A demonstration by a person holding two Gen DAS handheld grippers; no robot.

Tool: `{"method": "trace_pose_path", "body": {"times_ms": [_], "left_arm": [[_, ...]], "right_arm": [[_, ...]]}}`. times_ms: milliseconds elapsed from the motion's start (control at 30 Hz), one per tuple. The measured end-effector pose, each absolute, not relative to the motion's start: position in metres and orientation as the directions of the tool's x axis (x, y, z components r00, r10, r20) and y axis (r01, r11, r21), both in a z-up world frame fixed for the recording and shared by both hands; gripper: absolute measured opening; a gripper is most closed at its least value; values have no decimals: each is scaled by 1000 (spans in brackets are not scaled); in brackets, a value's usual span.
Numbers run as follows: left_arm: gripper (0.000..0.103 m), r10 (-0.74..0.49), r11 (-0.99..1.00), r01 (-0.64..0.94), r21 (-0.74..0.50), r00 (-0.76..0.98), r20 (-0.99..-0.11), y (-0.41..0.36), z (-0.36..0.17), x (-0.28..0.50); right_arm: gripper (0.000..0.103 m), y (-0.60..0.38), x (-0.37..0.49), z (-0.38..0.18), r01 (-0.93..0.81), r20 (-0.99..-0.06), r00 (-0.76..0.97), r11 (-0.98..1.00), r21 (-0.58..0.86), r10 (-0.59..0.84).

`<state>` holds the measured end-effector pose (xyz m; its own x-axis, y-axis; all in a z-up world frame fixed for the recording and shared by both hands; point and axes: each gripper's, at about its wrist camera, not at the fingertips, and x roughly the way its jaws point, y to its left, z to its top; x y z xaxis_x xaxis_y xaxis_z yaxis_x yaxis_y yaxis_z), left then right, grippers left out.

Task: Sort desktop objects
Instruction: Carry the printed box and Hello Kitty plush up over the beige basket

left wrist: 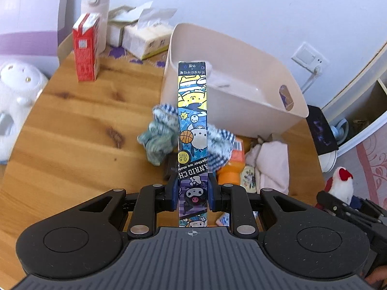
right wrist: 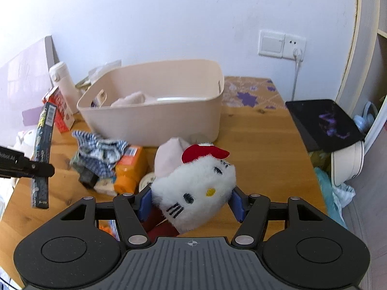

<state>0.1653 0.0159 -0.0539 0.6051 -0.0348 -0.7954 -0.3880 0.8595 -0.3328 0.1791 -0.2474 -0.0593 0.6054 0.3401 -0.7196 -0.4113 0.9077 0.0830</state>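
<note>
The wooden table (left wrist: 72,111) fills most of what I see, with a purple-flowered mat at its far edge. On it, toward the back, stands the big beige bin (right wrist: 154,111), open at the top, with a pale cloth lying inside. Just in front of the bin lies a jumble: a crumpled blue-and-white checked cloth (left wrist: 159,135), an orange bottle (right wrist: 128,169) on its side touching that cloth, a pink cloth (left wrist: 273,162) and a small round tin beside it. Farther left a red carton (left wrist: 85,50) stands upright, with a white flask (left wrist: 96,7) behind it and a tissue pack (left wrist: 145,38) near both. A black pad (right wrist: 324,123) sits at the table's right edge.

My right claw (right wrist: 191,203) is clamped on a white plush cat (right wrist: 196,188) with a red bow, its blue pads pressing the fluffy head from both sides, held above the table in front of the bin.

My left claw (left wrist: 192,191) is closed tight on a long cartoon-printed pen box (left wrist: 192,111), gripped near its lower end. The box points away from me, its far end showing against the bin's near wall, above the checked cloth.
</note>
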Motion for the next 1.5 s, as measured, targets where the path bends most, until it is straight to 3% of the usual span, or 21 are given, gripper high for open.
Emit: {"method": "trace_pose_path", "body": {"times_ms": [667, 1500], "left_arm": [[23, 10, 873, -355, -334, 699, -715, 44, -2, 228], [23, 45, 914, -312, -261, 715, -697, 44, -4, 335]], "right_arm": [[60, -244, 232, -27, -420, -659, 664, 905, 62, 353], [60, -204, 322, -14, -484, -624, 682, 875, 6, 382]]}}
